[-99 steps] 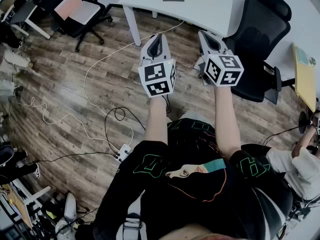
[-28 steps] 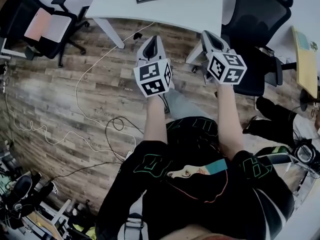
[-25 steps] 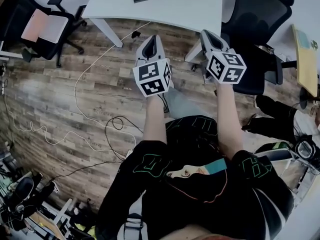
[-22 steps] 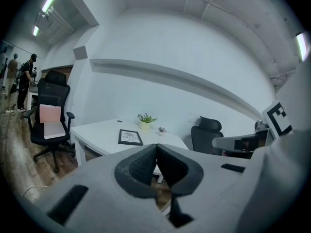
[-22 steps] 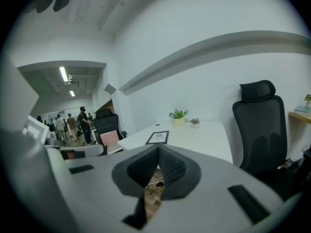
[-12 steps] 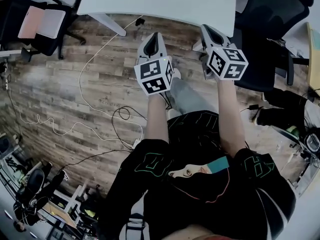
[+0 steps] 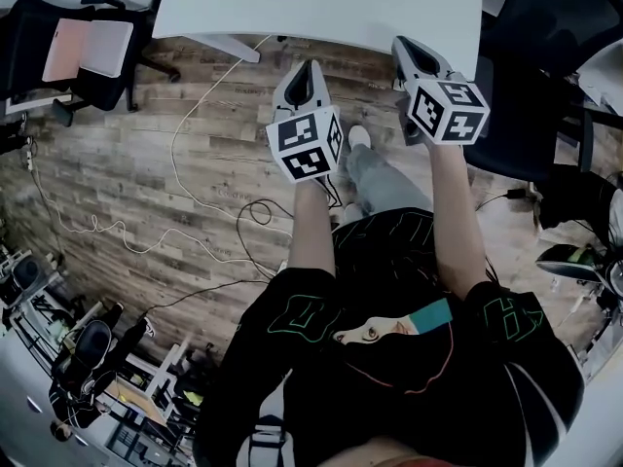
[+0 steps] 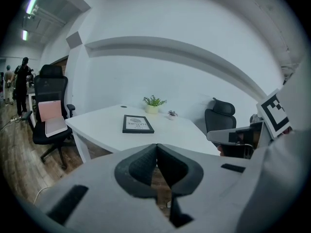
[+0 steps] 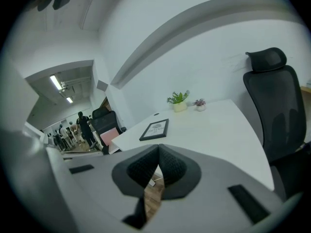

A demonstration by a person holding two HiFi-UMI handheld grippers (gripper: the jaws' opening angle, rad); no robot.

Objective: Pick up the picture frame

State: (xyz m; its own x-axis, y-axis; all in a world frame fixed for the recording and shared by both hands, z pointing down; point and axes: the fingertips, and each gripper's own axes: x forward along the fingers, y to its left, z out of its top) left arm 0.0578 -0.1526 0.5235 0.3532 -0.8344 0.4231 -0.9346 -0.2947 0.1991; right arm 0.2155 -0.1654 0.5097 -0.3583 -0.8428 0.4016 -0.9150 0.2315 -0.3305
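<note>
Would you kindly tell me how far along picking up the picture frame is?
Done: nothing; the frame lies flat on the table, untouched. In hand: the left tongs and right tongs are shut and empty, pointing toward the table, well short of the frame. Left: open one, reach the frame, grip and lift.

The picture frame (image 8: 137, 124) lies flat on the tabletop (image 7: 389, 8), with a potted plant (image 8: 154, 103) and a smaller pot (image 8: 172, 114) behind it near the wall. A chair (image 7: 78, 52) stands left of the tabletop, a second chair (image 9: 269, 106) right. The left gripper (image 7: 309, 71) and right gripper (image 7: 407, 52) hang side by side before its near edge.
</note>
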